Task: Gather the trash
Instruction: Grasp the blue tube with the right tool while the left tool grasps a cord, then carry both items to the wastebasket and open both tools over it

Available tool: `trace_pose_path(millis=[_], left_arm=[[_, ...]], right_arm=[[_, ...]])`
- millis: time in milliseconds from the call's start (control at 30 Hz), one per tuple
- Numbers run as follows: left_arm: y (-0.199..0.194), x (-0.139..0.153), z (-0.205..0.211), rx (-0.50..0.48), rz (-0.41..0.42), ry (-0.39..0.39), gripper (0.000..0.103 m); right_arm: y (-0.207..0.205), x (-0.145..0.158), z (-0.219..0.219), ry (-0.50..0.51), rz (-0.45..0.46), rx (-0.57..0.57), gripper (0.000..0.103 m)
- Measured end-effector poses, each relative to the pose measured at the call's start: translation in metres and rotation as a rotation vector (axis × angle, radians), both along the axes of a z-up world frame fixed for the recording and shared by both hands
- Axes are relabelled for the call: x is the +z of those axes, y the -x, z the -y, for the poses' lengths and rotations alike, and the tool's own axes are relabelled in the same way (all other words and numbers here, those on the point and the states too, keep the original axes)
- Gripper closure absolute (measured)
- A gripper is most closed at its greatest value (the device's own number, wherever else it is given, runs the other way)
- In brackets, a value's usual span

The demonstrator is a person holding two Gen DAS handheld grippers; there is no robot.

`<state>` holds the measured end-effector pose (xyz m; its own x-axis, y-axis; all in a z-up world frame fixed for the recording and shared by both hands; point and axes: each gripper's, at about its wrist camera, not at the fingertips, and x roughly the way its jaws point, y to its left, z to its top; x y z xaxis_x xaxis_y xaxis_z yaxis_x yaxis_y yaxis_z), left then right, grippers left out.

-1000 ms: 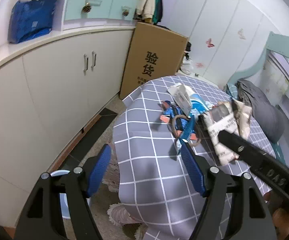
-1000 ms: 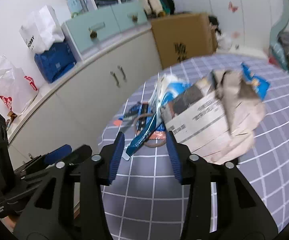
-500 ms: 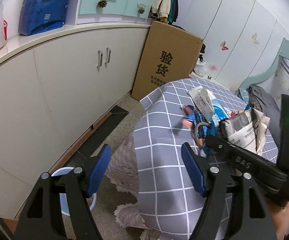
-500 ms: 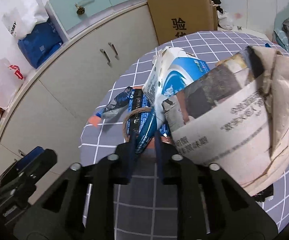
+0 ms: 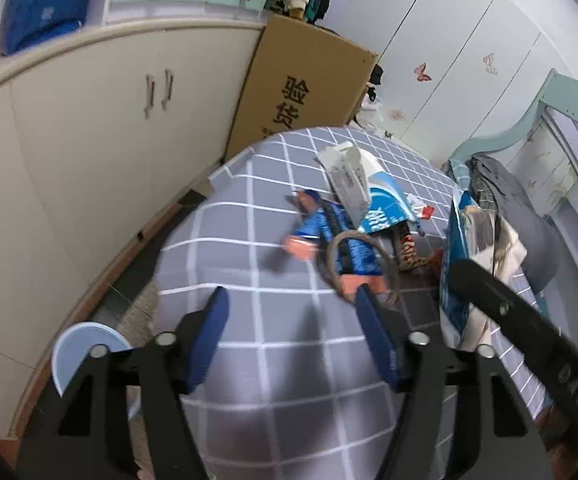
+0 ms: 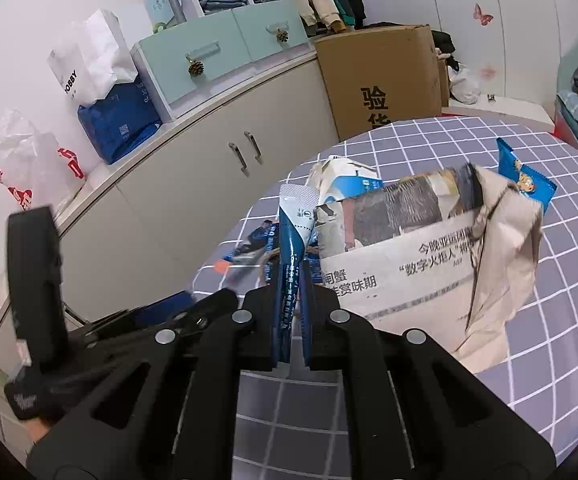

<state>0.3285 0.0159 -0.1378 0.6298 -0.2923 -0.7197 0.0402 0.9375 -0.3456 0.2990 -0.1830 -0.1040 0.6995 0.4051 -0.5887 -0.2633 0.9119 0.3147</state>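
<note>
Trash pile on a grey, white-gridded tablecloth [image 5: 249,208] in a bedroom.
The right gripper [image 6: 293,280] is clamped on a slim dark-blue foil sachet [image 6: 291,248], with a crumpled newspaper bundle [image 6: 409,256] just right of it. The left gripper [image 5: 289,300], jaws closing on nothing, hovers before blue snack wrappers [image 5: 349,248] and a thin brown ring [image 5: 363,268]. Cream curved cabinets [image 5: 89,128] stand far left, a brown cardboard box [image 5: 301,88] beyond.

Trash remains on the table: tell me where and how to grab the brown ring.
Pinch the brown ring at its near rim from above, likely one jaw inside the loop, one outside. It lies flat on the blue wrapper, thin-walled with an open middle.
</note>
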Motion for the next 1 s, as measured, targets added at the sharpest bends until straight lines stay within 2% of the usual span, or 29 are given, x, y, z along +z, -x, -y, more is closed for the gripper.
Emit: trace_pose_path(millis=[200, 300, 367, 433, 500, 533, 733, 867, 1000], left_arm=[[-0.024, -0.005, 0.012, 0.032, -0.011, 0.018, 0.050], [-0.030, -0.005, 0.019, 0.030, -0.009, -0.007, 0.054], [-0.035, -0.006, 0.025, 0.016, -0.011, -0.020, 0.063], [-0.038, -0.007, 0.027, 0.012, -0.019, -0.035, 0.084], [-0.039, -0.009, 0.025, 0.005, -0.041, -0.013, 0.096], [-0.039, -0.010, 0.024, 0.003, -0.049, 0.002, 0.098], [-0.032, -0.009, 0.019, -0.001, -0.044, 0.003, 0.100], [-0.018, -0.006, 0.011, -0.025, -0.048, 0.067, 0.100], [0.003, 0.002, 0.004, -0.045, -0.015, 0.100, 0.100]], right_arm=[[-0.009, -0.009, 0.009, -0.019, -0.020, 0.005, 0.095], [-0.012, -0.011, 0.010, -0.030, -0.024, 0.016, 0.095], [-0.015, -0.012, 0.011, -0.035, -0.026, 0.019, 0.095], [-0.017, -0.013, 0.013, -0.041, -0.026, 0.020, 0.095], [-0.017, -0.014, 0.015, -0.047, -0.027, 0.025, 0.095], [-0.017, -0.014, 0.015, -0.047, -0.027, 0.026, 0.095], [-0.018, -0.015, 0.014, -0.049, -0.025, 0.028, 0.095], [-0.014, -0.014, 0.013, -0.049, -0.022, 0.036, 0.095], [-0.006, -0.010, 0.007, -0.057, -0.018, 0.055, 0.095]])
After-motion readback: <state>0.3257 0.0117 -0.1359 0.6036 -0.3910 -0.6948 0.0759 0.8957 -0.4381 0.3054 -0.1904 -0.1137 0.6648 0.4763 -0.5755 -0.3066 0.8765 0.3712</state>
